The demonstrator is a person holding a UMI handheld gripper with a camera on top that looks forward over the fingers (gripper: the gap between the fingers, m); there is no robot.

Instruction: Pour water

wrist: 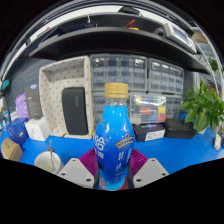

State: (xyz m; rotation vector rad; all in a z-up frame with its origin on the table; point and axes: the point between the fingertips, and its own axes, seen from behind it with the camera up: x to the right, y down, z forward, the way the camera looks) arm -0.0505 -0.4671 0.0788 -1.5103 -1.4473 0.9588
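A clear bottle (114, 140) of blue drink with a yellow cap and a blue label stands upright between my two fingers. My gripper (113, 167) is shut on it, the pink pads (90, 162) pressing its lower body from both sides. The bottle's base is hidden below the fingers. A white cup (48, 160) sits on the blue table (180, 150) to the left, ahead of the left finger.
A white machine with a dark door (66, 96) stands at the back left. Drawer cabinets (140, 75) line the back wall. A green plant (205, 105) stands to the right, a grey box (150, 130) beside the bottle, small white and tan items to the left.
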